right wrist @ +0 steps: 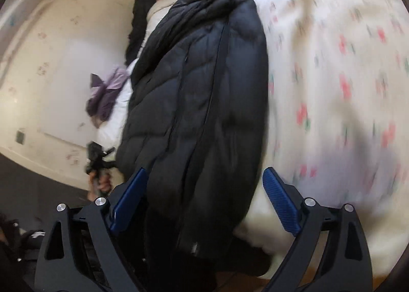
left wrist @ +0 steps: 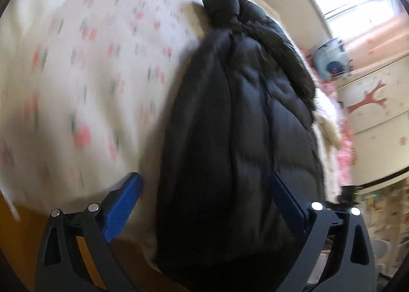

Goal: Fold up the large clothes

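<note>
Both tongs gape, left gripper (left wrist: 204,189) and right gripper (right wrist: 205,180) straddling the coat (left wrist: 237,118); puffy, slippery; pinch the near hem.

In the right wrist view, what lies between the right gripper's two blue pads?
The lower end of the black puffer coat runs between the pads of the right gripper; its jaws stand open. The coat lies on the floral sheet.
</note>
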A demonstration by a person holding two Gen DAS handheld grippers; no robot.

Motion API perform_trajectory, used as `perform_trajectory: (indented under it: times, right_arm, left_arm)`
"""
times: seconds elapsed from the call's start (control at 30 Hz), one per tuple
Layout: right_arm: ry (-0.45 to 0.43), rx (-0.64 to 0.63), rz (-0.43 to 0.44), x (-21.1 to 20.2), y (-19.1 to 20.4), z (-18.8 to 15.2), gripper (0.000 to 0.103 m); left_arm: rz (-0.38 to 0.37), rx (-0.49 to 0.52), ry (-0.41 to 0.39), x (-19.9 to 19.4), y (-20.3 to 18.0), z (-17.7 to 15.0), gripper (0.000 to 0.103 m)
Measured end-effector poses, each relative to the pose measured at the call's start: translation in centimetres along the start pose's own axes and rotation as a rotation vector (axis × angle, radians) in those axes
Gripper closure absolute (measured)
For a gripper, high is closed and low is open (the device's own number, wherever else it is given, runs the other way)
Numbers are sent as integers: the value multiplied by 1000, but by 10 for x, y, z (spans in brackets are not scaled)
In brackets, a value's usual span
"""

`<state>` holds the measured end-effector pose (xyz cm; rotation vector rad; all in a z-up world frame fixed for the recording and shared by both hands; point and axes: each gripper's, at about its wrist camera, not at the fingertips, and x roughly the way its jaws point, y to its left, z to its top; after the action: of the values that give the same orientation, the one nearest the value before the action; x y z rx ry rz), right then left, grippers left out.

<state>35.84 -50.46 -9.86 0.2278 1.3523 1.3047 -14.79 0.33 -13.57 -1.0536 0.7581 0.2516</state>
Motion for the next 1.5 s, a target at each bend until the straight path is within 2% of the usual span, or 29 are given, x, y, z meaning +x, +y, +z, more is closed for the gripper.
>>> perform_trajectory:
  times: [0.1,0.2,0.27,0.37,0.47,0.6,0.67,0.7,0.73,0.77,0.8,0.83,0.87,0.9,0.93,1.0,1.17,1.3,1.37,1.4,1.43,1.47,1.5]
  right_arm:
    - [39,42,78,8,-6,-25,14]
    - [75,20,137,13,2,-44,14]
    - [60,12,151,12,8,-47,13]
    - [2,23,223,5,10,-44,13]
    - [11,35,180,9,5,-46,13]
    - [23,64,204,20,-5,-52,16]
    - [29,59,204,29,-5,-57,24]
    - [28,51,200,35,-2,-56,38]
    - [20,44,195,37,0,-56,67]
    - [5,36,192,39,2,-56,75]
    - [-6,29,196,40,5,-56,78]
    - [-22,12,195,40,10,-56,83]
    - [-47,-9,200,37,18,-56,87]
    - [-71,-28,211,33,25,-54,90]
    - [-97,-48,224,27,34,-52,91]
    - [-156,-97,250,14,60,-43,92]
    - [-286,-208,338,-31,120,-19,93]
    - [-293,-282,379,-61,147,-30,93]
    - [-247,-307,363,-69,146,-45,93]
    - [-204,-312,348,-70,140,-53,93]
    - [-157,-301,313,-67,129,-64,88]
    - [-119,-275,296,-65,113,-72,84]
    - [-77,-240,284,-58,98,-79,72]
  left_arm:
    - [-102,-30,56,10,1,-24,8]
    - [-128,26,73,15,-16,-40,8]
    - [-131,42,66,15,-22,-45,8]
    - [-187,-12,36,8,-15,-45,8]
    - [-50,-78,-20,2,2,-44,8]
    - [-106,-172,-5,12,18,-49,8]
    - [-159,-162,40,26,9,-50,8]
    - [-188,-154,62,31,3,-52,8]
    - [-208,-141,75,36,-4,-54,8]
    - [-219,-112,73,38,-18,-55,10]
    - [-214,-86,64,38,-28,-55,27]
    - [-183,-69,58,37,-37,-54,50]
    - [-153,-61,57,35,-44,-53,59]
    - [-146,-50,35,27,-54,-50,73]
    - [-141,-38,20,22,-60,-47,78]
    - [-155,-3,-38,-2,-87,-35,81]
    - [-227,83,-154,-64,-139,-18,84]
    - [-289,149,-195,-108,-157,-31,85]
    - [-316,172,-177,-120,-147,-41,85]
    - [-324,203,-143,-121,-141,-47,85]
    - [-318,239,-94,-113,-137,-54,81]
    - [-299,255,-23,-104,-123,-64,77]
    - [-260,249,56,-89,-105,-74,64]
